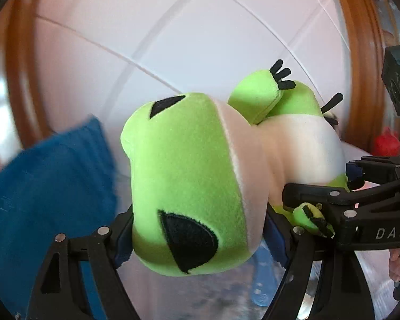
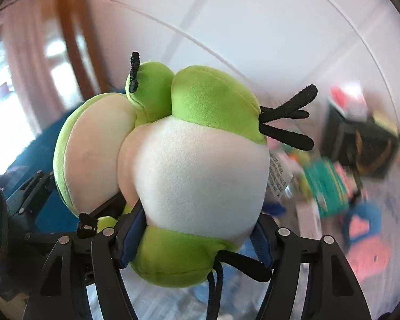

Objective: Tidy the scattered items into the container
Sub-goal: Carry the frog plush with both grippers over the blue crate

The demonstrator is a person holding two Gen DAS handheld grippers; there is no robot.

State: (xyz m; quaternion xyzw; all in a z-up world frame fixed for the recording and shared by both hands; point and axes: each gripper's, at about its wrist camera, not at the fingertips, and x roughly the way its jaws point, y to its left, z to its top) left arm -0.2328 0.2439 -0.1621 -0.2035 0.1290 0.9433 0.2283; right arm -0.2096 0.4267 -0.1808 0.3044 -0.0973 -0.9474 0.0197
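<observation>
Carrying a green plush frog (image 1: 184, 181) aloft, the left gripper (image 1: 200, 237) is pinching its head while the right gripper (image 2: 197, 240) is pinching its body; judged mid-transfer, the next move calls for finding the container. Farther off, only the right wrist view is showing blurred scattered items (image 2: 330, 181), the left wrist view a blue cushion (image 1: 48, 186).

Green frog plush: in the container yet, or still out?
Out. The frog plush is held aloft, clamped by the left gripper at its head and the right gripper at its body.
</observation>
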